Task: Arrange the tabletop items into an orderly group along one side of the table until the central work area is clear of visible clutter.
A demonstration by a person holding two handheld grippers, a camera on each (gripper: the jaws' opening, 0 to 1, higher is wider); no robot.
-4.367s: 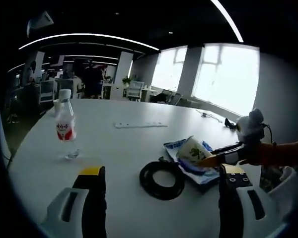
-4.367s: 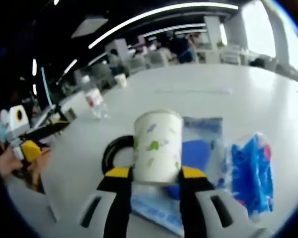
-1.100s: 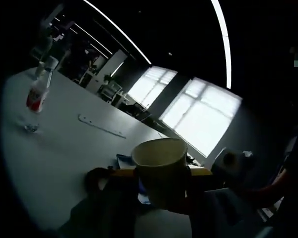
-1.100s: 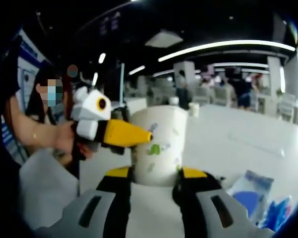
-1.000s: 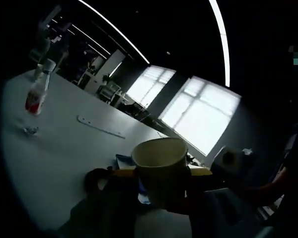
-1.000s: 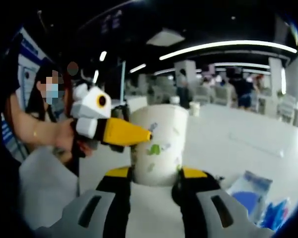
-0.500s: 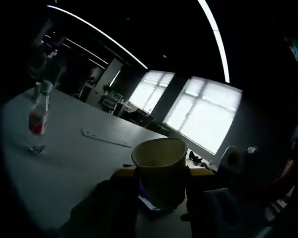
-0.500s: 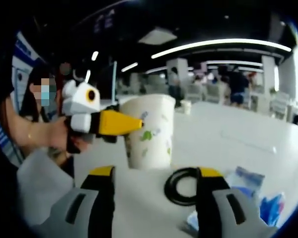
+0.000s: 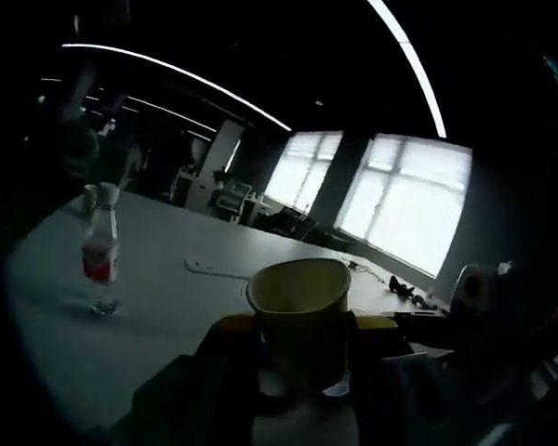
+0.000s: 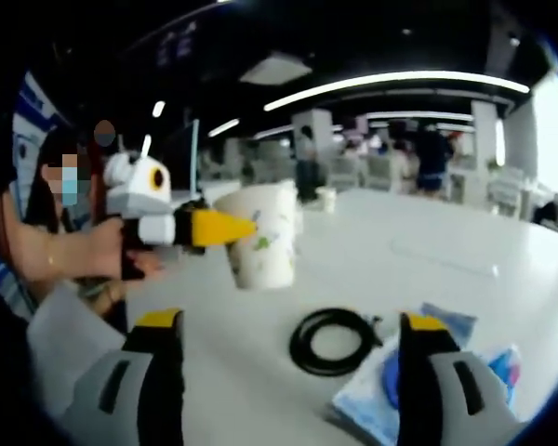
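A white paper cup (image 9: 298, 302) with green print sits upright between the jaws of my left gripper (image 9: 302, 327), which is shut on it. In the right gripper view the same cup (image 10: 265, 240) hangs above the white table (image 10: 428, 232), pinched by the left gripper (image 10: 225, 228) that a hand (image 10: 102, 249) holds. My right gripper (image 10: 291, 323) is open and holds nothing; the cup is well ahead of its jaws. A black cable coil (image 10: 330, 341) lies on the table between the right jaws. Blue plastic packets (image 10: 395, 381) lie by the right jaw.
A clear water bottle (image 9: 100, 262) with a red label stands on the table at the left. A flat white strip (image 9: 219, 269) lies farther back. A small cup (image 10: 327, 199) stands at the far end. Office desks and people fill the background.
My right gripper has opened, let go of the paper cup and drawn back. The cup stays in my left gripper, which has carried it off to the left.
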